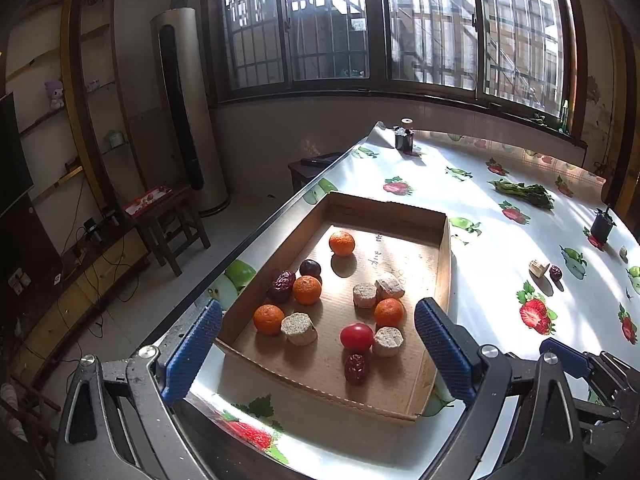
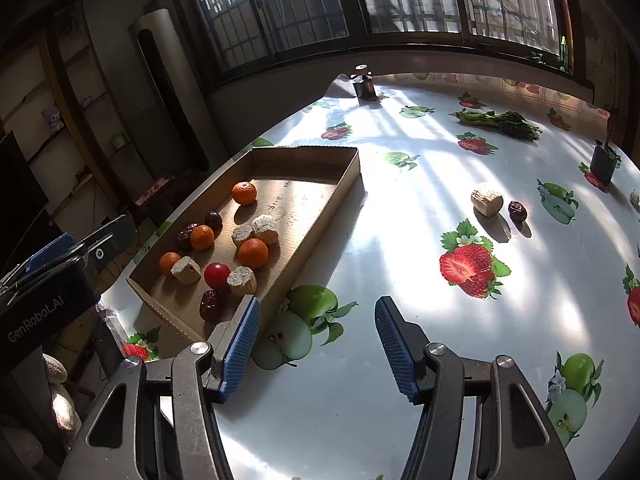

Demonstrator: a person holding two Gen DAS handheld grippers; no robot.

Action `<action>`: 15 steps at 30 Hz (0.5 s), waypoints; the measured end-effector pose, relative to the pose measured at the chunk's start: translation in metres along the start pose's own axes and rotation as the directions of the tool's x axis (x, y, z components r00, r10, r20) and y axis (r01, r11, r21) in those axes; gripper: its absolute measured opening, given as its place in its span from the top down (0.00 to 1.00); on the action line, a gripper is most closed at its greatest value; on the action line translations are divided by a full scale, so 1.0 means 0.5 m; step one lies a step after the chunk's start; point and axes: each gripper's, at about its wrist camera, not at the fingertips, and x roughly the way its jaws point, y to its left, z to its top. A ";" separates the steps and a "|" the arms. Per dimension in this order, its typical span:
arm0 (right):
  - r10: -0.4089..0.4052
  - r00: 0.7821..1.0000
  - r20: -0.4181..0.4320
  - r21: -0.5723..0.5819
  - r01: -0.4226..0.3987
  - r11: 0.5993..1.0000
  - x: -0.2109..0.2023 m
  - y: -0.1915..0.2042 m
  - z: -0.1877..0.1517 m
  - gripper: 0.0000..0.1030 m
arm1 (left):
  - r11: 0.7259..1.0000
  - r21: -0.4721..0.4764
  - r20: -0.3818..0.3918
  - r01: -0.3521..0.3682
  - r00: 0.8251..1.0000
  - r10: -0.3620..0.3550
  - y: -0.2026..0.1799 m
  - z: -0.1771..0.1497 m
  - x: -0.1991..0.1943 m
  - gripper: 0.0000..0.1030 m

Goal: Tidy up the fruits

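Note:
A shallow cardboard tray [image 1: 443,264] [image 2: 344,184] lies at the table's left edge. It holds several oranges [image 1: 307,289] [image 2: 253,253], a red tomato [image 1: 356,336] [image 2: 217,275], red dates [image 1: 356,368], a dark plum [image 1: 310,268] and several beige corn-cob pieces [image 1: 299,328]. My left gripper [image 1: 318,344] is open and empty above the tray's near end. My right gripper [image 2: 318,344] is open and empty over the tablecloth right of the tray. A loose cob piece [image 2: 487,199] [image 1: 538,268] and a date [image 2: 517,211] [image 1: 555,272] lie on the table to the right.
The table has a white fruit-print cloth [image 2: 400,208]. Green vegetables [image 2: 498,122] lie at the back. A dark jar [image 2: 364,82] stands at the far edge, a small dark pot [image 2: 604,162] at the right. The table's left edge drops to the floor.

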 end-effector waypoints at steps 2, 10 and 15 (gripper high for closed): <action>-0.002 1.000 -0.003 0.000 0.002 1.000 0.003 0.000 0.000 0.38 | 1.000 0.001 -0.004 -0.001 1.000 0.001 -0.001 -0.001 0.003 0.06; -0.010 1.000 -0.016 0.006 0.010 1.000 0.014 -0.008 -0.004 0.38 | 1.000 0.014 -0.019 0.013 1.000 -0.013 -0.015 -0.004 0.014 0.06; -0.017 1.000 -0.023 0.023 0.018 1.000 0.016 -0.025 -0.002 0.38 | 0.999 0.014 -0.046 0.034 0.998 -0.033 -0.028 -0.006 0.031 0.06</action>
